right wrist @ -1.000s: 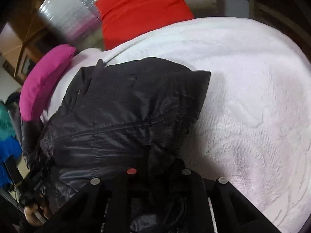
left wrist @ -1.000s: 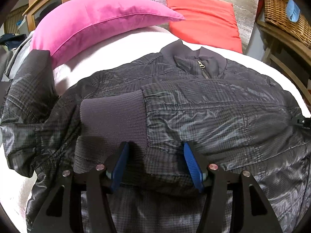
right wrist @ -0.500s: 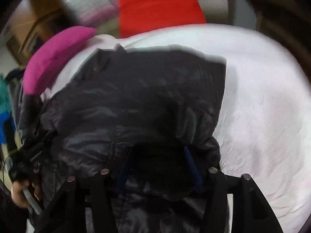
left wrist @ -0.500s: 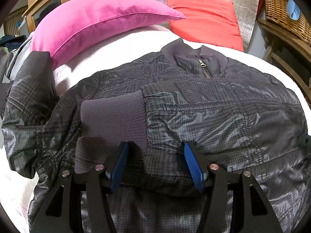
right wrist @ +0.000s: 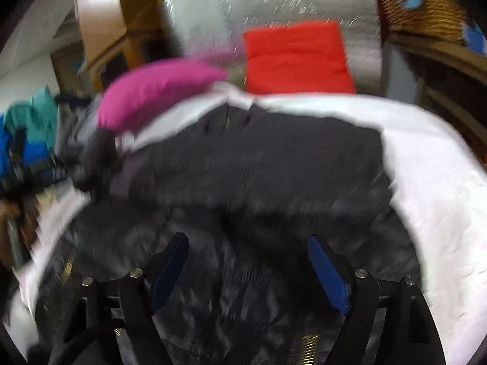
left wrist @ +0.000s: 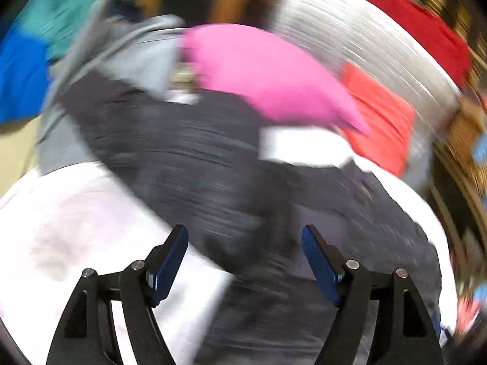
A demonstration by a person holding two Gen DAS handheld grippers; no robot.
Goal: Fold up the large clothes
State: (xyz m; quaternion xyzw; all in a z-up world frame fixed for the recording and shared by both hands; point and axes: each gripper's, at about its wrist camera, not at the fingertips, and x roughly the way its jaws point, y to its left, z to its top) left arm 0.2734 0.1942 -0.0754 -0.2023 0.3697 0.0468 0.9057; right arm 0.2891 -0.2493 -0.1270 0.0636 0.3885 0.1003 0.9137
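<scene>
Opening at this moment, left claw point(left wrist: 245, 245) with blue pads point(left wrist: 170, 258) spread wide, nothing pinched between them, dark jacket point(left wrist: 194, 164) lying below and beyond on the white bedspread point(left wrist: 61, 213). Blurred heavily throughout the left wrist view. Seen stretching from about 10 o'clock down toward 4 o'clock across that view, the jacket's dark fabric, with a pink pillow point(left wrist: 261, 73) at 12 o'clock, a red cushion point(left wrist: 380, 115) at 2 o'clock and a silver quilted backing point(left wrist: 350, 39) behind both. Spotted at 10 o'clock, blue and teal cloth point(left wrist: 27, 60), smeared beyond telling apart. Opening likewise, right claw point(right wrist: 248, 252), jaws parted wide over the jacket point(right wrist: 258, 167), pads point(right wrist: 327, 270) clear of the fabric as far as the blur allowed judging. Spread across the middle of the right wrist view, the jacket, its collar point(right wrist: 228, 115) toward 12 o'clock, bedspread point(right wrist: 441, 197) bare at 3 o'clock. Placed beyond the collar, the pink pillow point(right wrist: 152, 91) at 11 o'clock and the red cushion point(right wrist: 295, 57) at 12 o'clock against the silver backing point(right wrist: 274, 3). Glimpsed at 1 o'clock, a wicker basket point(right wrist: 417, 6). Piled at 9 o'clock off the bed's edge, more teal and blue clothing point(right wrist: 27, 130).
</scene>
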